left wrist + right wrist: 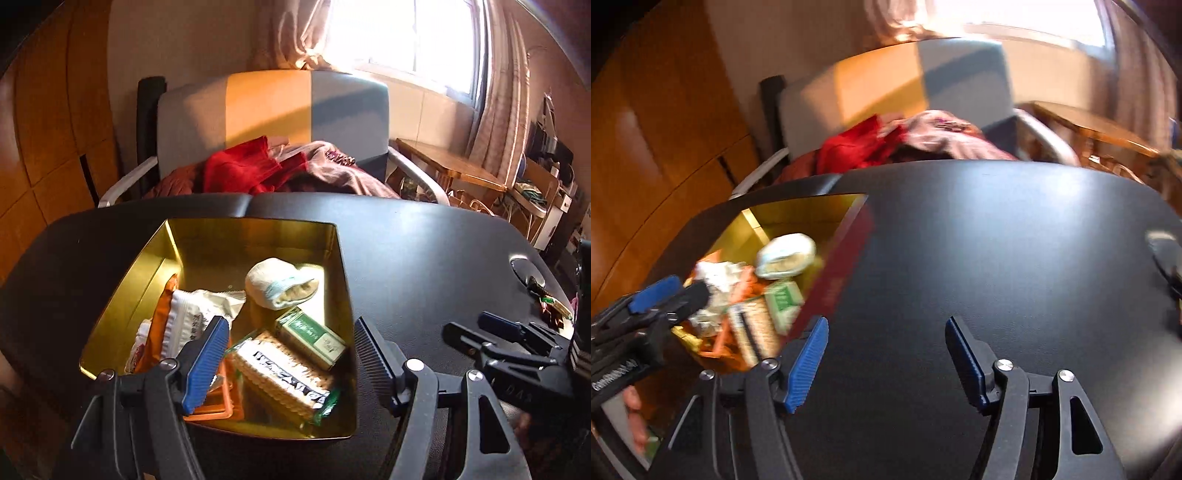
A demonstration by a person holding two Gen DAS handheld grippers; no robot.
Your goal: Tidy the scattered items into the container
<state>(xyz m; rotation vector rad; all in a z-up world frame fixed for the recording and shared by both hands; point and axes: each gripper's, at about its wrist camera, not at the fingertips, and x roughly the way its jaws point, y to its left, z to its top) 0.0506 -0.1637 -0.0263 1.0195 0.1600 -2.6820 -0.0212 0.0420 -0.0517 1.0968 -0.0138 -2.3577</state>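
A gold tin stands open on the black table. Inside lie a biscuit packet, a green box, a white rolled bundle, a white snack packet and an orange packet. My left gripper hangs open above the tin's near half, with nothing pressed between its pads. The right wrist view is blurred. There my right gripper is open over bare table, to the right of the tin. Small wrapped sweets lie at the table's right edge.
A grey and orange armchair heaped with red and brown clothes stands behind the table. A round recess marks the tabletop at the right. A wooden side table and clutter fill the far right. Wood panelling runs along the left.
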